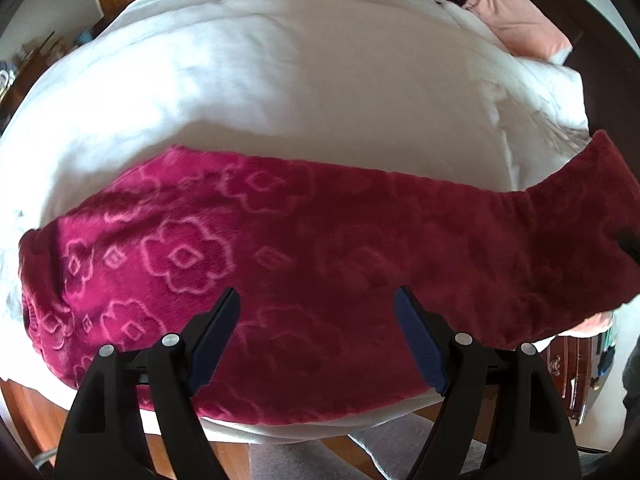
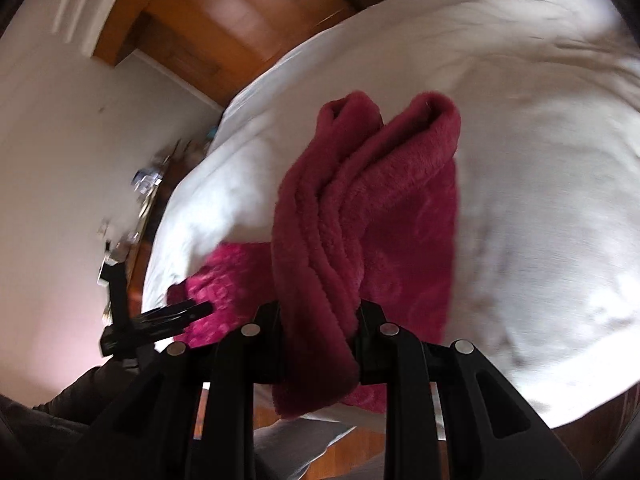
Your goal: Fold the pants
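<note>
Pants [image 1: 320, 264]: long axis runs crosswise to the left gripper [image 1: 318, 332] fingers, waistband end off to their left, leg end rising off to their right at the frame edge. They lie along the near edge of the bed [image 1: 280, 80], on its white cover, directly below and ahead of the left fingertips.

Look: thick magenta fleece, embossed with pale flower outlines; surface mostly flat, gathered elastic at the waist.

Left gripper pointing steeply down over the mid-section, jaws spread wide, nothing between them, blue pads clear of the cloth.

Right gripper [image 2: 320, 320]: jaws clenched on the bunched leg ends of the pants, two cuffs standing up beyond the fingertips, fabric draping down behind them. Right view blurred.
</note>
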Tool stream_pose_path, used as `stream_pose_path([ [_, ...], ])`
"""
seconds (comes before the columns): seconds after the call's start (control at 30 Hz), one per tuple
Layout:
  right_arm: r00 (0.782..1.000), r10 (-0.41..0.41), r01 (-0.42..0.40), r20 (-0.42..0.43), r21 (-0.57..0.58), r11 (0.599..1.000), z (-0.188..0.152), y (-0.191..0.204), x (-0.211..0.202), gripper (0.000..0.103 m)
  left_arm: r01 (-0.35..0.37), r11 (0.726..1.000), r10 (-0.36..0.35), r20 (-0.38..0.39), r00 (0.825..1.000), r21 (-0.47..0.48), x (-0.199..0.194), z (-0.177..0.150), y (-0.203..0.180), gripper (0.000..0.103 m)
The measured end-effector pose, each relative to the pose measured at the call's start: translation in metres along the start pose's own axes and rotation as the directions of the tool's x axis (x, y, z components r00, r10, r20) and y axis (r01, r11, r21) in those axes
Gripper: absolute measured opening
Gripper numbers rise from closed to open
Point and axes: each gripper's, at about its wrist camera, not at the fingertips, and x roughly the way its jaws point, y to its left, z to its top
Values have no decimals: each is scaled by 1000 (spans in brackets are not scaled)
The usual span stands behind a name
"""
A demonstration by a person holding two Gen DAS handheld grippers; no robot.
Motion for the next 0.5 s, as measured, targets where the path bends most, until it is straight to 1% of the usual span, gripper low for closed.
stream_pose_path([
  [0.13, 996, 60, -63, -63, -54, 997, 0, 32, 20, 23, -3, 999, 3, 1, 1000, -42, -3, -2, 25, 78],
  [0.27, 982, 105, -124, -156, -117, 985, -3, 70, 52, 23, -6, 996, 6, -1, 1000, -83, -7, -5, 53, 78],
  [0.43, 959, 120, -162, -255, -148, 976, -11, 100, 99, 23, -12, 990, 10, -17, 1000, -139, -8, -11, 91, 78],
  [0.5, 951, 125, -171, -283, -146, 974, -13, 99, 105, 23, -14, 988, 11, -24, 1000, -154, -7, -14, 104, 78],
])
